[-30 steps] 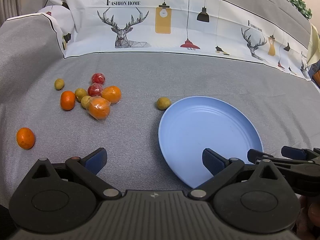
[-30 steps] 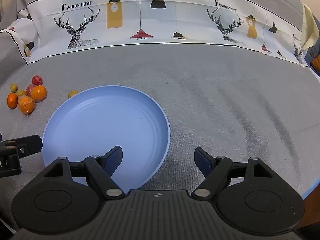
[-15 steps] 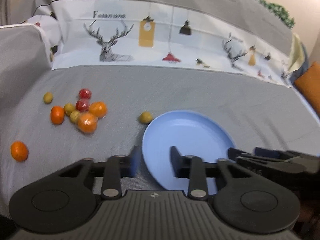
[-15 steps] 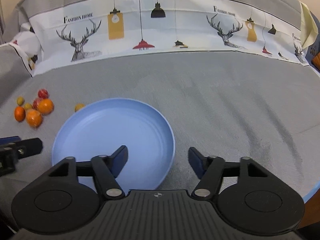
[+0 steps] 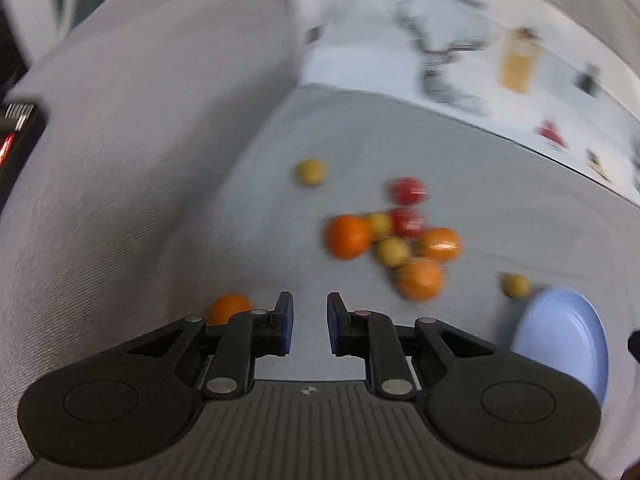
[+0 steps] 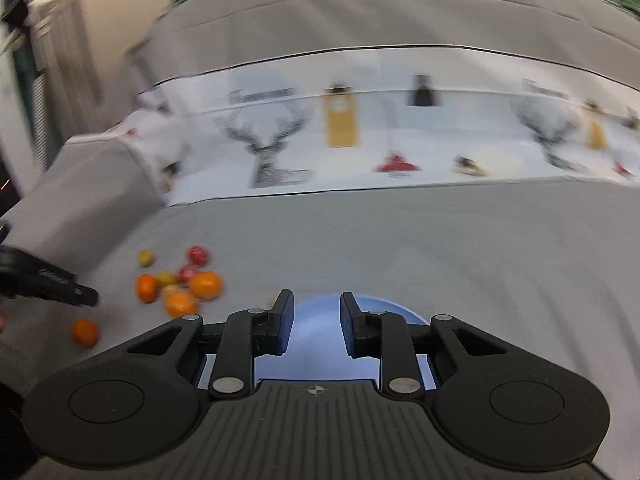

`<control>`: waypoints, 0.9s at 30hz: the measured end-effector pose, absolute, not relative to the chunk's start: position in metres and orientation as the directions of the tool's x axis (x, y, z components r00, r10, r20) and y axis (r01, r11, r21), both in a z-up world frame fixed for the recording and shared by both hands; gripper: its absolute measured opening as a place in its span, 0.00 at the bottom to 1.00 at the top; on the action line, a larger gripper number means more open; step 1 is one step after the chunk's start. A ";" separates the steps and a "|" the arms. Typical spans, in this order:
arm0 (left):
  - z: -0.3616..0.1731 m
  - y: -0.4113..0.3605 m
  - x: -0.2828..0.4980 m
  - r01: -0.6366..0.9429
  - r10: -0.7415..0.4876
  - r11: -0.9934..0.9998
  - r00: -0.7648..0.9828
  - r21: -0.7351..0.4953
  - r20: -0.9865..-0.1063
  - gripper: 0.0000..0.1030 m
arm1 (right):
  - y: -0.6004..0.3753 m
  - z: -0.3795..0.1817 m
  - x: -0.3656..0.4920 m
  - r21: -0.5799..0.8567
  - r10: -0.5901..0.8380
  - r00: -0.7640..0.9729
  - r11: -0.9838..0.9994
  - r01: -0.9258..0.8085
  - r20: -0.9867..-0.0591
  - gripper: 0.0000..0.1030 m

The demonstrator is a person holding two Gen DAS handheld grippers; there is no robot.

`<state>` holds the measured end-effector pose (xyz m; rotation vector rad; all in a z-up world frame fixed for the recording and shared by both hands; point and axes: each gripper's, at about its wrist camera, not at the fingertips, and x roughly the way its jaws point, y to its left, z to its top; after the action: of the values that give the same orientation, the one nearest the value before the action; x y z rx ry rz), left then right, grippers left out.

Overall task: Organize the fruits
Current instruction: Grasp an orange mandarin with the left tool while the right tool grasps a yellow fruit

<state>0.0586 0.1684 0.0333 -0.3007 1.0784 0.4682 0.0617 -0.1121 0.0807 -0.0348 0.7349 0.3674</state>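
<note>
A blurred heap of oranges (image 5: 346, 237), red fruits (image 5: 408, 191) and small yellow-green fruits (image 5: 392, 252) lies on the grey cover. My left gripper (image 5: 310, 320) hangs in front of the heap, its jaws closing with nothing between them. One lone orange (image 5: 230, 308) sits just left of its left finger. The blue plate (image 5: 560, 340) lies at the right, a yellow-green fruit (image 5: 516, 285) beside it. My right gripper (image 6: 316, 324) hovers over the plate (image 6: 316, 364), jaws closing on nothing. The heap (image 6: 192, 284) and my left gripper (image 6: 86, 296) show at its left.
A raised grey cushion (image 5: 140, 140) rises to the left of the fruit. A white printed cloth with deer and lamps (image 6: 360, 140) runs along the back. One yellow-green fruit (image 5: 310, 172) lies apart behind the heap. Bare grey cover (image 6: 500, 260) stretches to the right of the plate.
Both grippers' jaws have narrowed from wide apart to a small gap. My left gripper has swung left from the plate to the fruit heap. My right gripper has risen and tilted up.
</note>
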 end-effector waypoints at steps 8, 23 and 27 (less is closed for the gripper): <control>0.009 0.198 0.073 -0.649 0.298 0.756 0.222 0.088 -0.929 0.50 | -0.052 0.029 0.130 -0.040 0.278 0.583 0.881 -0.471 -0.763 0.32; -0.014 0.206 0.087 -0.639 0.357 0.740 0.104 0.213 -0.928 0.56 | -0.007 -0.029 0.160 -0.218 0.177 0.526 0.768 -0.603 -0.832 0.27; -0.015 0.212 0.083 -0.662 0.366 0.715 0.082 0.224 -0.927 0.39 | -0.008 -0.019 0.154 -0.210 0.210 0.545 0.766 -0.608 -0.812 0.27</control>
<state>0.0832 0.2118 -0.0150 -0.2835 1.2736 0.7835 0.1540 -0.0085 -0.0192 -0.5107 0.8672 0.5103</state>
